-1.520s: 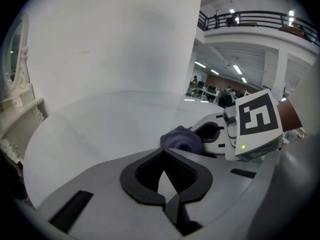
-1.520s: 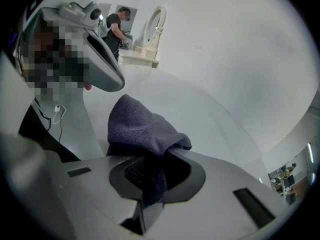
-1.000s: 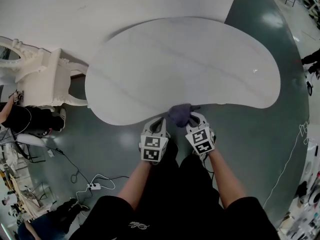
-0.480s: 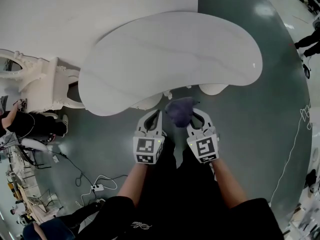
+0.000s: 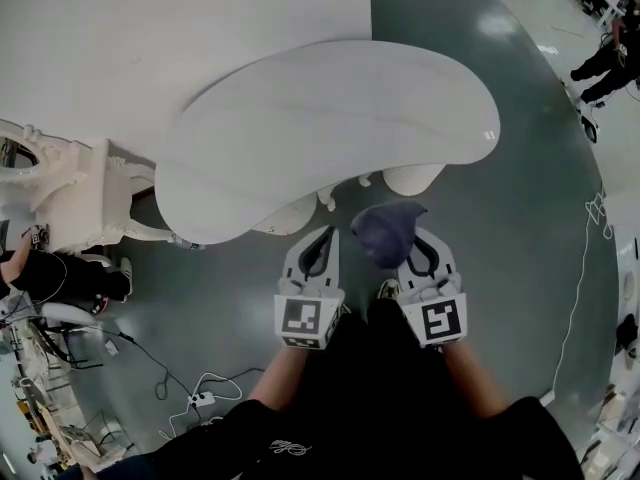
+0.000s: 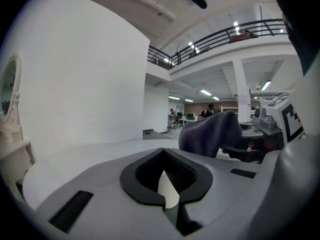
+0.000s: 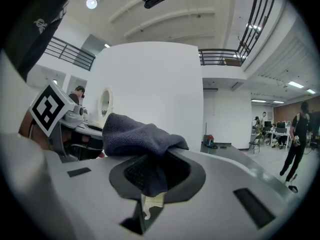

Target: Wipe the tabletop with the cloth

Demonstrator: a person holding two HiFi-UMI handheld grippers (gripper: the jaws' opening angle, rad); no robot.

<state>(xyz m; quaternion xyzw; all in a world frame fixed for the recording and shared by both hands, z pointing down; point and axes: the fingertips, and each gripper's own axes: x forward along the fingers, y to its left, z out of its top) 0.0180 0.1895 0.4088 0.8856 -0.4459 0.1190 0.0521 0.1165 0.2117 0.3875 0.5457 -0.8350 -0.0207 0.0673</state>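
Note:
The white kidney-shaped tabletop (image 5: 330, 128) lies ahead of me in the head view. A dark purple cloth (image 5: 385, 230) hangs bunched over the green floor, short of the table's near edge. My right gripper (image 5: 420, 243) is shut on the cloth (image 7: 137, 136), which drapes over its jaws (image 7: 150, 191) and spills to the left. My left gripper (image 5: 322, 238) sits just left of it, apart from the cloth and off the table. Its jaws (image 6: 167, 184) are shut with nothing between them. In the left gripper view the cloth (image 6: 210, 132) shows at the right.
An ornate white furniture piece (image 5: 70, 183) stands left of the table. A white backdrop sheet (image 5: 150, 28) covers the floor behind. Cables and a power strip (image 5: 205, 398) lie on the green floor at lower left. A person (image 5: 50, 273) crouches at left; others (image 5: 605, 63) stand far right.
Both grippers have drawn back from the table's near edge. The cloth, which rested at that edge, came away with the right gripper and now hangs over the floor.

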